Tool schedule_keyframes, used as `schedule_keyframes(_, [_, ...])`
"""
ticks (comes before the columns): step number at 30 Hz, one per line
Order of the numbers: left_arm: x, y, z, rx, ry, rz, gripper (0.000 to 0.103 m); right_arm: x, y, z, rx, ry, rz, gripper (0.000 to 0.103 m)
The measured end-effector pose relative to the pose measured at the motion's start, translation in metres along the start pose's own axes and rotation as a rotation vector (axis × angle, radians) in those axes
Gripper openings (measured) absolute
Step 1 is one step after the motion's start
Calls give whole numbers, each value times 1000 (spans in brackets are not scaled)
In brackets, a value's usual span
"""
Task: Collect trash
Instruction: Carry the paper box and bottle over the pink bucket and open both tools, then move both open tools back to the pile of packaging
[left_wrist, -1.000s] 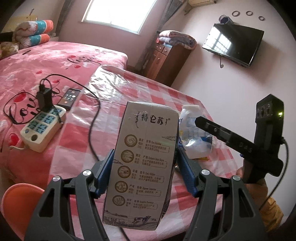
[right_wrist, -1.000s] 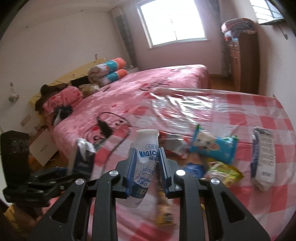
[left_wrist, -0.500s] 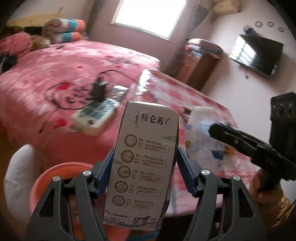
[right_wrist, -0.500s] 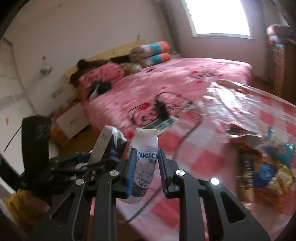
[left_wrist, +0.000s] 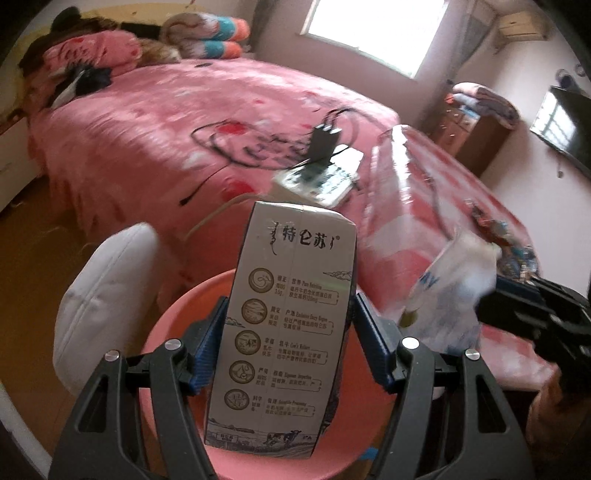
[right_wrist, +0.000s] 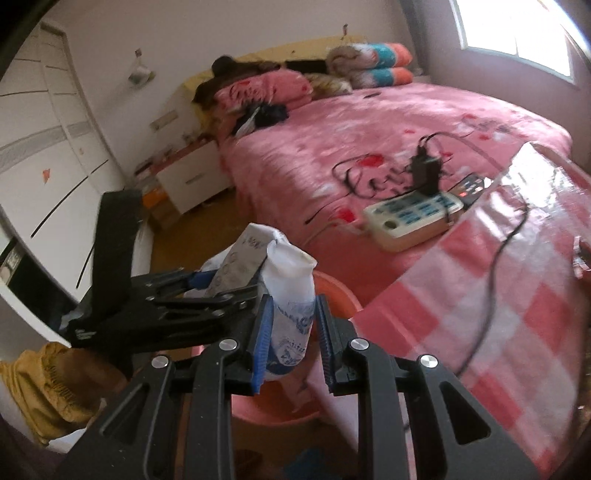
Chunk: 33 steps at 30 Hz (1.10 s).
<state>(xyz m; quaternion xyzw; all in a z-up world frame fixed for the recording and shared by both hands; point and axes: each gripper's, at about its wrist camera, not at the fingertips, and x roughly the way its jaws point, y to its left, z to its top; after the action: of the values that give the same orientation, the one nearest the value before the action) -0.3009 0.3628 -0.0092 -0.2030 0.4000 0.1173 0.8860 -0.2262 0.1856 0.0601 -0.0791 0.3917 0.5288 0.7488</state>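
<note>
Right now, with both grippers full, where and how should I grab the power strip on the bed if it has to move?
Grip the power strip across its narrow width at the near, bare end by the round button, coming from above. It lies flat on the bed, so only its long side edges are free. The far end carries a plugged-in charger and cables, so avoid it.

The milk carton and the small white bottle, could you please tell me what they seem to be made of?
Milk carton: looks like coated paperboard, matte, with flat printed panels and folded, creased edges. Small white bottle: probably thin, soft plastic under a printed label; its wall looks dented and crumpled.
</note>
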Motion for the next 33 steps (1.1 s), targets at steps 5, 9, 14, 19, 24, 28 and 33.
schedule_keyframes(5, [10, 18, -4, -57, 26, 69, 79, 1, -4, -5, 19, -11, -28, 74])
schedule_keyframes(9, [11, 21, -3, -68, 16, 101, 82, -23, -22, -2, 57, -97, -84, 86])
schedule_keyframes(14, [5, 4, 1, -24, -12, 113, 83, -51, -45, -6, 99, -178, -137, 90])
schedule_keyframes(19, [-1, -17, 6, 28, -33, 97, 84, -73, -60, -14, 120, -233, -175, 92])
schedule_keyframes(24, [-7, -39, 12, 68, -49, 71, 84, -88, -69, -21, 143, -270, -184, 92])
schedule_keyframes(28, [-12, -58, 14, 95, -64, 42, 84, -97, -75, -28, 157, -291, -199, 94])
schedule_keyframes(33, [-16, -84, 17, 152, -73, 17, 84, -109, -85, -36, 175, -314, -219, 94])
